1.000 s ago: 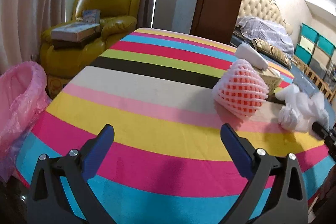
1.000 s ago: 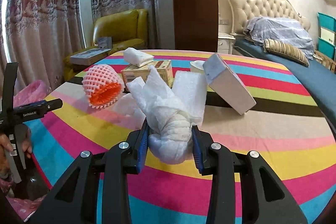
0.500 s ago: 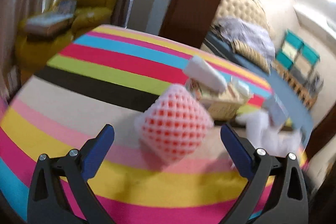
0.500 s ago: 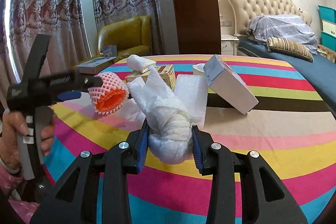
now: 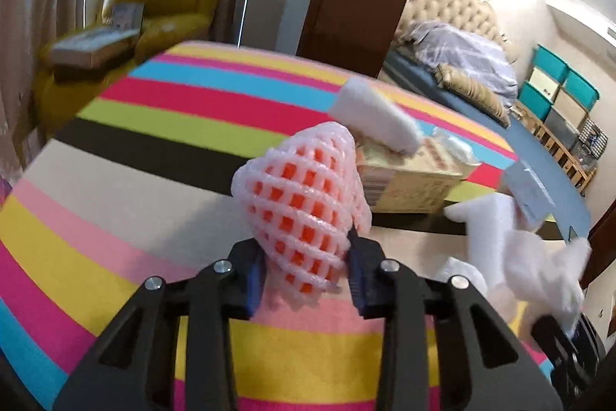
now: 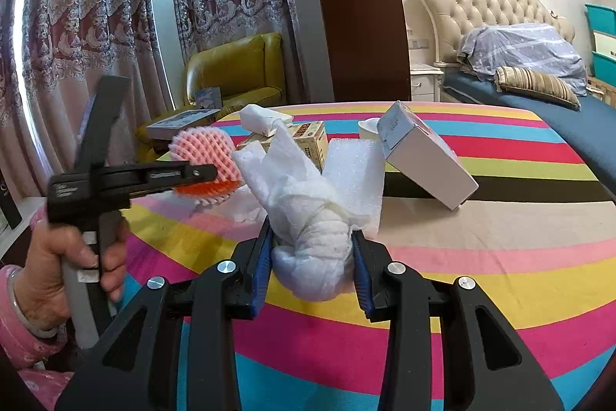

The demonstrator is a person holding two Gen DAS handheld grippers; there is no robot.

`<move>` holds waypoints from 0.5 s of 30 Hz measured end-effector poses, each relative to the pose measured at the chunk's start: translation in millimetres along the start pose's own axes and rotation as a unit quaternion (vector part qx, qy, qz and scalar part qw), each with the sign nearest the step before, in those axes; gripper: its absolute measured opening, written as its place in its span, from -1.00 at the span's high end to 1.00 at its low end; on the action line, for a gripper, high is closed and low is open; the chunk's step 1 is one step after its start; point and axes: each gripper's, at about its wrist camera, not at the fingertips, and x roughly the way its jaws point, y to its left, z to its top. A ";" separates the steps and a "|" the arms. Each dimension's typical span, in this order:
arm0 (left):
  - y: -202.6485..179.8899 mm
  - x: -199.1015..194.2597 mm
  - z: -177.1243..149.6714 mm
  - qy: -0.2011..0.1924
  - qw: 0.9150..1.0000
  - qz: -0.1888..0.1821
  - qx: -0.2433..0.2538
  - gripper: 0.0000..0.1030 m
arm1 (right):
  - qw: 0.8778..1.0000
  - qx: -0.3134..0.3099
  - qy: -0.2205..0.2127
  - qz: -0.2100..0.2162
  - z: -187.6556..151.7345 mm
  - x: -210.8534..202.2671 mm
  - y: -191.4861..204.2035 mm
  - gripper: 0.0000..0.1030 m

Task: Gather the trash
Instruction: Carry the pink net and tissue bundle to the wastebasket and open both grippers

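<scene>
Left gripper (image 5: 306, 276), jaws just closed, clamped on pink foam fruit net (image 5: 308, 207) above striped tablecloth (image 5: 154, 199), beside cardboard box (image 5: 415, 183). Right gripper (image 6: 310, 262) clamped on crumpled white paper wad (image 6: 312, 237) near table's front edge. White foam sheet (image 6: 356, 172) and tilted white carton (image 6: 423, 156) just behind.

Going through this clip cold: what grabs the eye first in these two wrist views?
The striped tablecloth fills both views in loud bands of pink, yellow, blue and black. The left gripper has just closed on a pink foam net with orange inside, and the right gripper is clamped on a white paper wad. Behind them on the cloth sit a tilted white box and a cardboard box.
</scene>
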 end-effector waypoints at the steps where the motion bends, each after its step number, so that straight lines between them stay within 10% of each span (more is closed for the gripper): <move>1: -0.5 -4.9 -1.0 -0.007 1.000 0.001 0.006 0.35 | 1.000 0.000 0.000 0.000 0.0 -0.1 0.4 0.29; 15: -9.1 -94.8 -54.4 -0.109 0.983 0.031 0.144 0.34 | 1.000 -0.008 0.000 -0.003 0.7 0.8 -0.2 0.29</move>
